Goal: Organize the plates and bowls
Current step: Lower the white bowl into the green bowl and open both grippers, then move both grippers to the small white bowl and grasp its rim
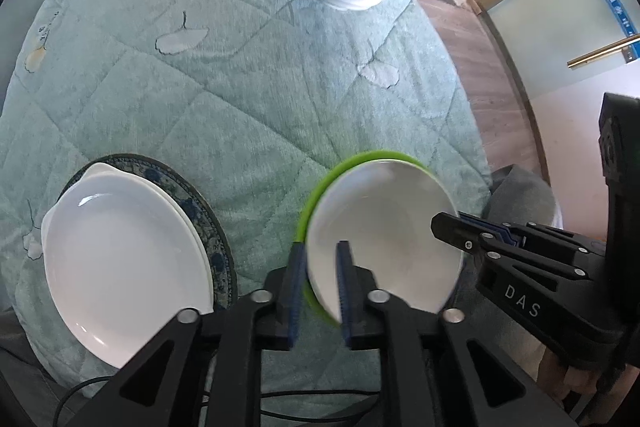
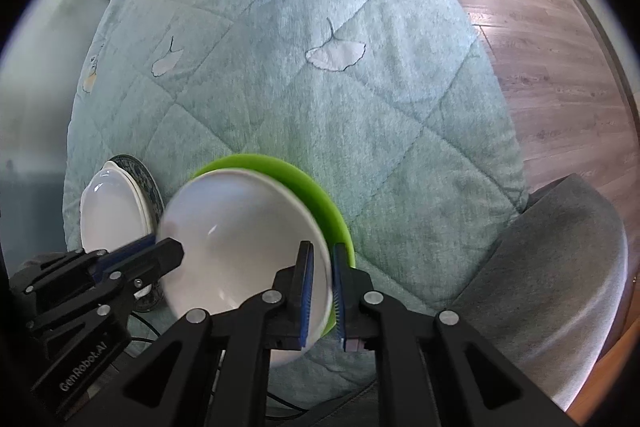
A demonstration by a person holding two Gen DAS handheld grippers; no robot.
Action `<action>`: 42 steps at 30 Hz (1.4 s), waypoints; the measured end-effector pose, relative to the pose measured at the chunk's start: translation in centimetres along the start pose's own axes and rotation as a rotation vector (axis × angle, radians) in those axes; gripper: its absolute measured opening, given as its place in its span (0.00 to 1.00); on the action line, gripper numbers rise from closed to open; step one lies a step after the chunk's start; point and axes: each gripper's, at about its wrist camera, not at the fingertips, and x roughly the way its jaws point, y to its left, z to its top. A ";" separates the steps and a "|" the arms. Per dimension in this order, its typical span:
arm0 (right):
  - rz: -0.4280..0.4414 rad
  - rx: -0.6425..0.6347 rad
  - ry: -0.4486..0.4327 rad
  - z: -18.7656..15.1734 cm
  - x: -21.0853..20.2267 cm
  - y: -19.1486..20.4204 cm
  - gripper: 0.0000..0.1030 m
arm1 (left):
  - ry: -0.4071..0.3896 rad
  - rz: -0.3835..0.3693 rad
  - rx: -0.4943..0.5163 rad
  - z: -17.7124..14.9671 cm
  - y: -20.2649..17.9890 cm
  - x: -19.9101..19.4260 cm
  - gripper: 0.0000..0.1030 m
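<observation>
In the left wrist view, the left gripper [image 1: 320, 259] straddles the near rim of a white plate [image 1: 384, 231] sitting on a green plate [image 1: 316, 195] over the quilted table cover [image 1: 248, 75], its pads looking slightly slack (hard to be sure). In the right wrist view, the right gripper [image 2: 322, 267] clenches the white plate's [image 2: 240, 235] opposite rim; glazed, stiff, probably slippery and breakable, so the rim seems the best hold.

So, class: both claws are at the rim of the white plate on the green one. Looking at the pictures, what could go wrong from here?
1. The left claw has a gap at the white plate, so the plate may hang from the right claw alone and tip or slip.
2. The green plate sits between the right claw's pads too and could be dragged along.
3. This pair lies near the table edge, so a slide could send it off.
</observation>
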 end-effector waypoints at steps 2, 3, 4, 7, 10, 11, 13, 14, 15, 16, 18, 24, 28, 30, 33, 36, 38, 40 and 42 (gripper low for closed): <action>-0.004 -0.009 -0.012 0.0 -0.5 -0.1 0.17 | -0.011 -0.009 -0.004 0.0 0.1 -0.5 0.31; -0.009 -0.012 -0.018 0.0 -0.6 -0.2 0.28 | -0.019 -0.005 -0.003 0.1 0.2 -0.7 0.36; -0.009 -0.014 -0.023 0.0 -0.7 -0.2 0.38 | -0.026 0.000 -0.002 0.2 0.2 -0.8 0.44; 0.021 -0.012 -0.017 0.1 -0.5 -0.6 0.42 | 0.009 -0.023 -0.004 0.4 0.4 -0.1 0.45; 0.020 -0.019 0.008 0.0 0.3 -0.4 0.39 | 0.052 -0.054 -0.020 0.3 0.6 1.3 0.44; 0.022 -0.020 0.025 -0.2 0.7 -0.4 0.24 | 0.070 -0.066 -0.026 0.2 0.7 1.8 0.42; 0.017 -0.012 0.054 -0.4 1.3 -0.5 0.17 | 0.083 -0.076 -0.035 0.0 0.7 2.6 0.38; 0.024 -0.004 0.061 -0.4 1.5 -0.7 0.16 | 0.089 -0.082 -0.036 -0.1 0.8 2.8 0.35; 0.032 0.004 0.066 -0.5 1.7 -0.8 0.16 | 0.095 -0.085 -0.035 -0.2 0.8 3.0 0.35; 0.036 0.009 0.069 -0.5 1.8 -0.9 0.16 | 0.096 -0.087 -0.036 -0.2 0.8 3.1 0.35; 0.045 0.010 0.071 -0.6 1.8 -1.1 0.16 | 0.090 -0.087 -0.032 -0.1 0.8 3.1 0.35; 0.039 -0.016 0.004 0.5 -0.7 -1.6 0.82 | -0.079 0.021 0.009 1.9 0.9 -1.4 0.44; 0.038 -0.046 -0.116 3.1 -5.0 -2.3 0.89 | -0.345 0.081 0.004 4.3 1.0 -7.2 1.00; 0.049 -0.046 -0.157 5.3 -6.9 -2.9 1.00 | -0.398 0.070 0.039 6.5 0.8 -9.1 1.00; 0.040 -0.057 -0.212 9.2 -9.4 -3.0 0.99 | -0.370 0.090 0.043 10.3 0.5 -10.1 1.00; 0.035 -0.061 -0.253 13.2 -11.4 -3.7 0.99 | -0.329 0.074 0.061 14.2 0.2 -10.4 0.99; 0.042 -0.058 -0.262 16.2 -12.0 -4.0 0.99 | -0.318 0.063 0.069 16.5 0.3 -10.2 0.99; 0.070 -0.058 -0.242 18.8 -11.9 -4.2 0.99 | -0.284 0.031 0.062 19.2 0.1 -9.7 0.99; 0.088 -0.067 -0.220 20.3 -11.4 -4.3 0.99 | -0.247 0.002 0.056 21.5 0.3 -8.9 0.99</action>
